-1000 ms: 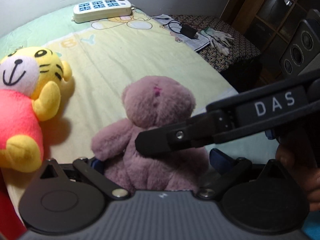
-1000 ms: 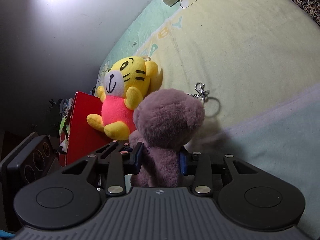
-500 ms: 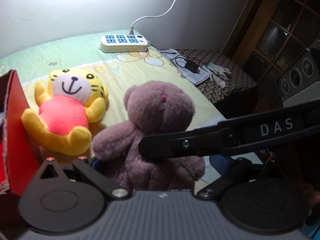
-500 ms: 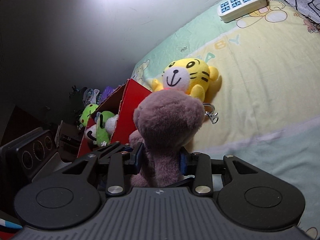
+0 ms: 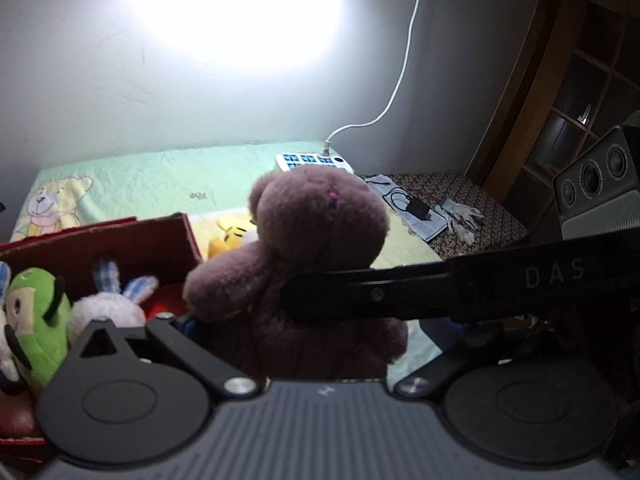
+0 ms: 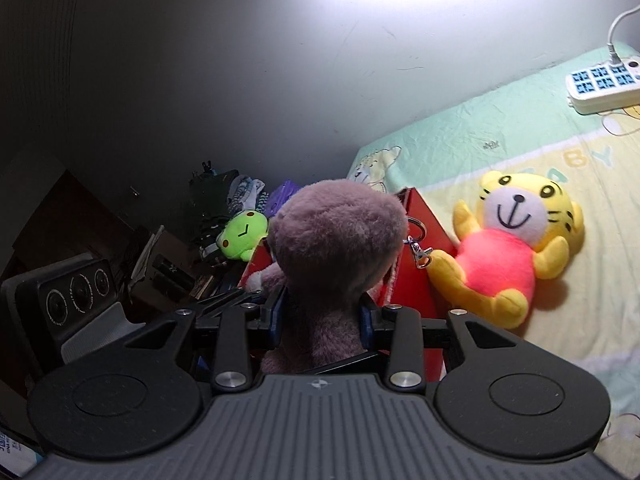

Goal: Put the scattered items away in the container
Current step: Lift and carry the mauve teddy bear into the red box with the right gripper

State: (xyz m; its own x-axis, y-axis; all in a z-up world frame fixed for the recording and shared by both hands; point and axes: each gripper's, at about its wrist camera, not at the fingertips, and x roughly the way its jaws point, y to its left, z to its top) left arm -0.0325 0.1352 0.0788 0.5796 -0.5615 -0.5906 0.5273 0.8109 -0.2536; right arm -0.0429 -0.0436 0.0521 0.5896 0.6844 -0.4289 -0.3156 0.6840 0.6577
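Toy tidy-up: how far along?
Done: green plush and a white bunny sit in the red box. In hand: both the left gripper and right gripper clamp the purple bear, lifted near the box. Left: the yellow tiger on the bed.

white power strip [image 5: 314,161] on the bedsheet [image 5: 160,184]; charger [image 5: 416,209] beside gloves [image 5: 460,218]

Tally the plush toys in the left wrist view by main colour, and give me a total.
Mauve plush bear: 1
Yellow plush tiger, mostly hidden behind the bear: 1
Green plush toy: 1
White plush bunny with blue checked ears: 1
Total: 4 clearly visible
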